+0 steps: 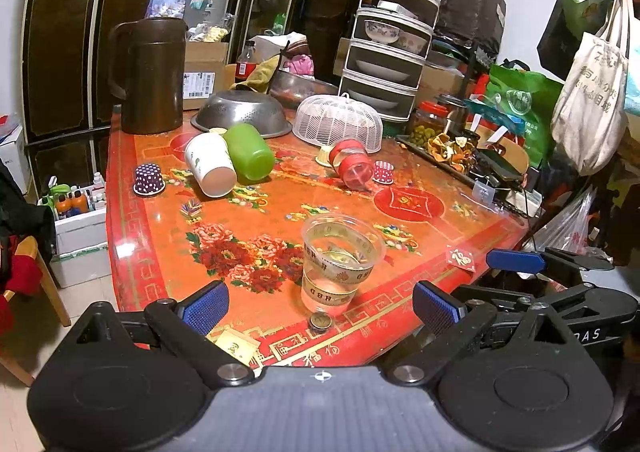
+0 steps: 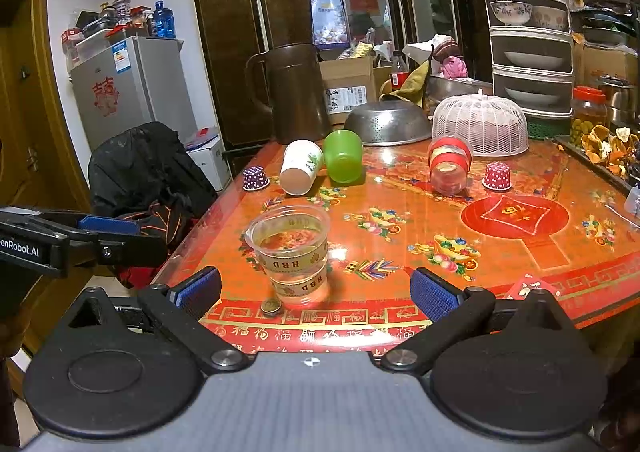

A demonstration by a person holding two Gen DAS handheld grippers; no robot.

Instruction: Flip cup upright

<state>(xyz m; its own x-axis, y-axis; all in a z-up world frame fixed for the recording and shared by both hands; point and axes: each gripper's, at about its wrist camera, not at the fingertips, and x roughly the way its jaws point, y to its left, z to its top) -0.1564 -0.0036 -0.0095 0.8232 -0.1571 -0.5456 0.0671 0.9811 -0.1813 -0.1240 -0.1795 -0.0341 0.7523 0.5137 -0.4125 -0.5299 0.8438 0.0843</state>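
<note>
A clear plastic cup [image 1: 340, 264] with gold "HBD" bands stands upright near the table's front edge; it also shows in the right wrist view [image 2: 294, 254]. Farther back, a white paper cup [image 1: 210, 167] and a green cup [image 1: 248, 151] lie on their sides, touching. A clear cup with red bands [image 1: 352, 167] lies on its side to the right. My left gripper [image 1: 320, 308] is open and empty just in front of the clear cup. My right gripper [image 2: 316, 290] is open and empty, also in front of it.
The red flowered table [image 1: 248, 219] holds a brown jug [image 1: 150, 75], a steel colander [image 1: 244, 111], a white mesh food cover [image 1: 338, 119], two small dotted cups [image 1: 149, 179] [image 1: 383, 171] and a coin [image 1: 320, 320]. A tray of clutter [image 1: 460, 147] lines the right side.
</note>
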